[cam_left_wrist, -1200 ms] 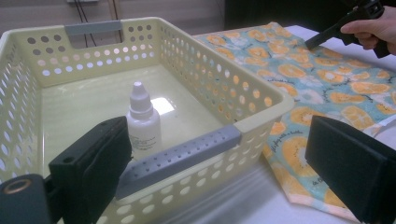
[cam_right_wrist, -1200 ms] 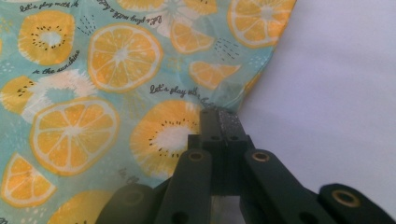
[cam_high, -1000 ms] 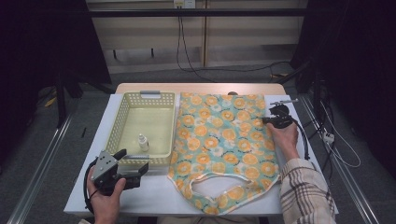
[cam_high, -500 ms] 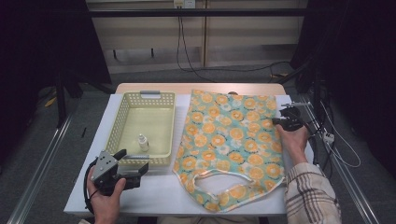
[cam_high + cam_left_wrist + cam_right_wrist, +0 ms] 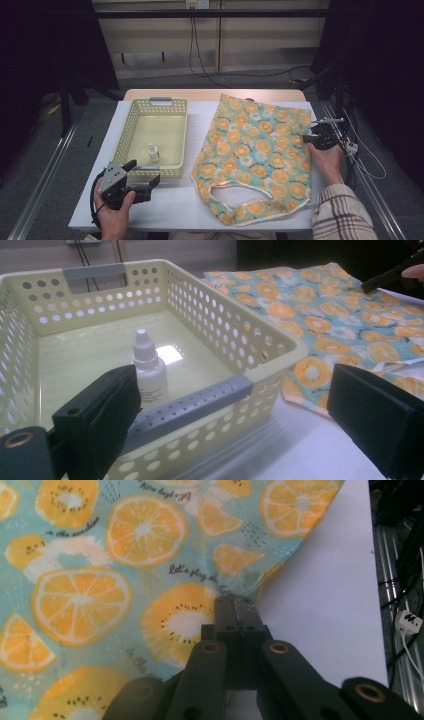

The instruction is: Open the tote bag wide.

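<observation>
A: Right gripper sits at the cloth's right edge, jaws pressed together on the hem. In the right gripper view the fabric runs straight into the closed tips.

B: And the cloth lies flat on the table, just right of the basket?

A: Yes, spread out, its looped end toward the person.

B: The left gripper?

A: Jaws wide apart, holding nothing, at the basket's near rim. A small bottle stands upright inside the basket, beyond the rim between the pads.
</observation>
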{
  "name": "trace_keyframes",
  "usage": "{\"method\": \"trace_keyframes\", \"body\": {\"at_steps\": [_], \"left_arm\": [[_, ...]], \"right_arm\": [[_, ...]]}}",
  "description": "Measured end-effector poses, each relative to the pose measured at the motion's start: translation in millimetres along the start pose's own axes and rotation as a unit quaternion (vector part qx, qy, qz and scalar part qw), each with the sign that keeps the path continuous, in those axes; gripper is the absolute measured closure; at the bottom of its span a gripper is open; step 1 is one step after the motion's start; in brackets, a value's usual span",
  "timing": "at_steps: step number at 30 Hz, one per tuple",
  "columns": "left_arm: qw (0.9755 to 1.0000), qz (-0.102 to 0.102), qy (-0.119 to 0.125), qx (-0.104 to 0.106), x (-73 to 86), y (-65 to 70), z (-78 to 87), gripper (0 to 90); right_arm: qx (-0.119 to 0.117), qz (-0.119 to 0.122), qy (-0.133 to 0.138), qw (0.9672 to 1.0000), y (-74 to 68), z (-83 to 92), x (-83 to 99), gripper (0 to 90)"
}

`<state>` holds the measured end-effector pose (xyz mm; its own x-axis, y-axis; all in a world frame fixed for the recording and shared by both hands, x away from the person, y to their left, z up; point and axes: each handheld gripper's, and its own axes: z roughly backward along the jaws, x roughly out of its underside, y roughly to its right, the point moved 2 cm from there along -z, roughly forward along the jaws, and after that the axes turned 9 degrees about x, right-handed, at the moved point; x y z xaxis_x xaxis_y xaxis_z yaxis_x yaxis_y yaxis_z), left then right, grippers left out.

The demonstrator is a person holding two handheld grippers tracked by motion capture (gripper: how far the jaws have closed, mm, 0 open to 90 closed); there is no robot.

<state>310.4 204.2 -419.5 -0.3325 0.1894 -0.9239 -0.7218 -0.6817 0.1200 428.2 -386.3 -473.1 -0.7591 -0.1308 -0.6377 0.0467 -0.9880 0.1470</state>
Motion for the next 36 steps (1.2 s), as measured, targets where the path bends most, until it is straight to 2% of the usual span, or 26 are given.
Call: {"method": "trace_keyframes", "body": {"at_steps": [6, 13, 18, 22, 23, 24, 27, 31, 34, 36], "left_arm": [[1.0, -0.001, 0.0, 0.001, -0.4, 0.3, -1.1, 6.5], [1.0, 0.0, 0.0, 0.002, -0.5, 0.9, -1.6, 6.5], [1.0, -0.001, 0.001, 0.002, -0.5, 0.6, -1.4, 6.5], [1.0, 0.001, 0.002, 0.002, -0.9, 1.4, -1.8, 6.6], [1.0, -0.004, 0.001, 0.004, -1.0, 1.1, -1.8, 6.6], [1.0, -0.004, 0.0, 0.005, -1.0, 1.1, -2.0, 6.6], [1.0, -0.003, 0.001, 0.005, -1.1, 0.9, -2.4, 6.6], [1.0, -0.003, -0.001, 0.003, -1.1, 0.2, -2.6, 6.6], [1.0, -0.003, -0.001, 0.003, -1.2, 0.5, -2.8, 6.6], [1.0, -0.001, 0.0, 0.003, -1.1, 1.0, -2.8, 6.6]], "right_arm": [[0.007, 0.008, -0.005, 0.9999, 8.6, 9.5, 13.9, 90.0], [0.014, 0.007, -0.007, 0.9998, 14.3, 21.0, 26.7, 90.0], [0.023, 0.018, -0.008, 0.9995, 18.5, 31.6, 37.9, 90.0], [0.014, -0.004, -0.008, 0.9999, 22.4, 39.2, 47.0, 90.0], [0.014, 0.003, -0.005, 0.9999, 23.7, 39.8, 47.9, 90.0], [0.011, -0.001, -0.008, 0.9999, 23.5, 40.8, 48.5, 88.6], [0.013, 0.0, -0.001, 0.9999, 23.8, 43.8, 46.4, 77.8], [0.022, 0.011, 0.025, 0.9994, 18.1, 56.2, 35.2, 58.1], [0.005, 0.028, 0.04, 0.9988, 5.2, 67.5, 24.5, 47.5], [-0.014, 0.048, 0.052, 0.9974, -12.2, 73.9, 18.0, 39.6]]}}
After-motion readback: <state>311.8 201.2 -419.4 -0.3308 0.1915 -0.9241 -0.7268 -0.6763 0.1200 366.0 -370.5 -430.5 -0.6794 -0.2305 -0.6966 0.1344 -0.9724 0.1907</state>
